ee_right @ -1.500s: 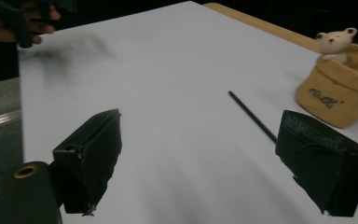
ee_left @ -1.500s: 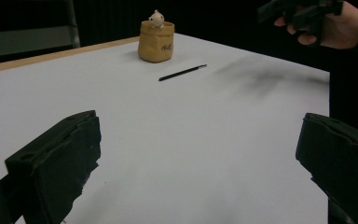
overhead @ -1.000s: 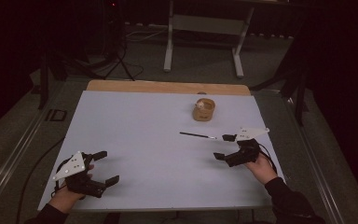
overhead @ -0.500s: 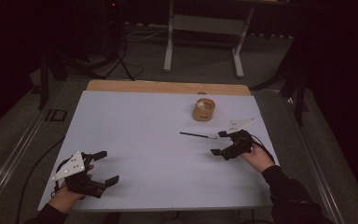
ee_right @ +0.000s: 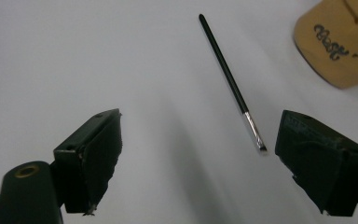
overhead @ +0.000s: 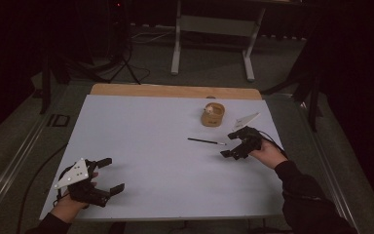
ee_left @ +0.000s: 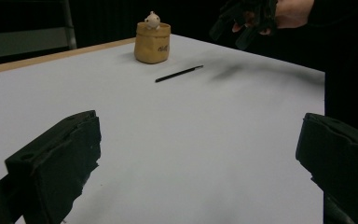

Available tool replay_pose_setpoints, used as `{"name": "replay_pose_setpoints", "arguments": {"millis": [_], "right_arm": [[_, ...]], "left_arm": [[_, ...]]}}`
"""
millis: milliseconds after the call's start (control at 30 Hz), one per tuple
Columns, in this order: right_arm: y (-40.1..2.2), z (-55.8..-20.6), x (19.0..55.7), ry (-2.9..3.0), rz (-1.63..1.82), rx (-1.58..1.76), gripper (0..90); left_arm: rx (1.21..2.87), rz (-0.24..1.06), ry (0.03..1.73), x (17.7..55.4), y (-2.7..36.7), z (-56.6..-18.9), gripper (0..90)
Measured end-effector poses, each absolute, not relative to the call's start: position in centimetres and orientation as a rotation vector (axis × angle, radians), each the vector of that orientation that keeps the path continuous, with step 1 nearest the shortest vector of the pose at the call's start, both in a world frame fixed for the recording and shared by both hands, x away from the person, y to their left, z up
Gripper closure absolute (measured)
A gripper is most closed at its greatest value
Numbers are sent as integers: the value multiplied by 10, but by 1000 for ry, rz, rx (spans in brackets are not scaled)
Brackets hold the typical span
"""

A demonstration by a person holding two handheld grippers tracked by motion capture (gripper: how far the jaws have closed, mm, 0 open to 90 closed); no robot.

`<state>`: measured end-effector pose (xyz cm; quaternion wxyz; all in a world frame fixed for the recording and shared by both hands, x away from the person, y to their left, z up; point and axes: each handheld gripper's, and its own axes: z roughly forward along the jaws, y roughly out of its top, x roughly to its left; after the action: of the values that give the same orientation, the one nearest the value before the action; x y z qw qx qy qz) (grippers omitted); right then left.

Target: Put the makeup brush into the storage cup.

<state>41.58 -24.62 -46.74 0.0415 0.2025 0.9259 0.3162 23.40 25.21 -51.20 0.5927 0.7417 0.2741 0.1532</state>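
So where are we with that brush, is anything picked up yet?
Nothing is picked up. The brush lies flat on the table, beside the tan pot. In hand: the right gripper, jaws open, hovers by the brush's metal-tipped end. The left gripper waits open at the near corner. Gripping and lifting are left, perhaps into the pot.
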Motion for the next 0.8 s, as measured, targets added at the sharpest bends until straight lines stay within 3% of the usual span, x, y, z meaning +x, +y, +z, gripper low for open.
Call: {"name": "replay_pose_setpoints", "arguments": {"millis": [567, 800], "right_arm": [[-227, -461, 446, 2926, 713, 591, 199], [-217, -459, 453, 2991, 516, 440, 314]], "left_arm": [[1722, 354, 638, 234, 252, -512, 0], [1724, 354, 636, 234, 252, -512, 0]]}}
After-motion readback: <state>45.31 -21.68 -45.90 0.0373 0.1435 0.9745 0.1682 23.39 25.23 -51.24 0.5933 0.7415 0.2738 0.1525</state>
